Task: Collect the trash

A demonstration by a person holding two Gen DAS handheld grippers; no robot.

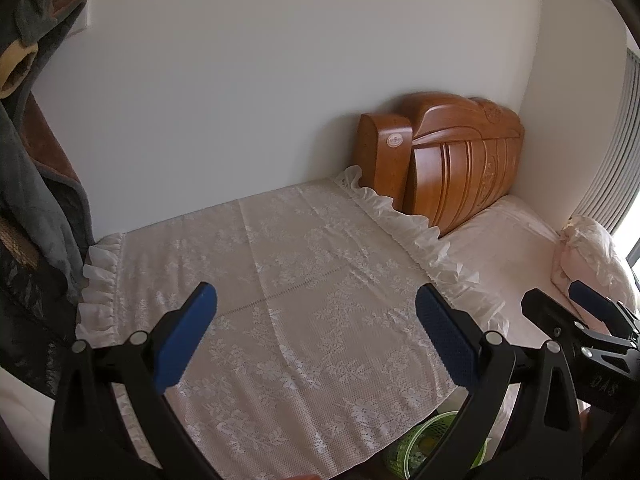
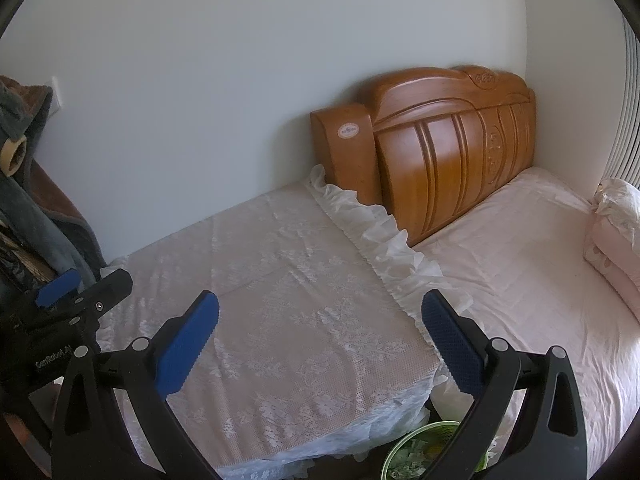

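Note:
My left gripper [image 1: 316, 320] is open and empty above a table covered with a white lace cloth [image 1: 280, 280]. My right gripper [image 2: 320, 324] is open and empty over the same cloth [image 2: 260, 300], near its frilled right edge. A green mesh waste basket [image 2: 424, 452] holding paper scraps stands on the floor below the table's front right corner; it also shows in the left wrist view [image 1: 420, 444]. The right gripper shows at the right edge of the left wrist view [image 1: 560, 304]. The left gripper shows at the left of the right wrist view [image 2: 84, 288]. No loose trash shows on the cloth.
A carved wooden headboard [image 2: 440, 152] stands against the wall behind a bed with a pink sheet [image 2: 540, 260]. Folded pink bedding [image 2: 616, 232] lies at the bed's far right. Grey and brown clothes [image 1: 36, 160] hang at the left. A roll of tape [image 2: 12, 154] hangs there.

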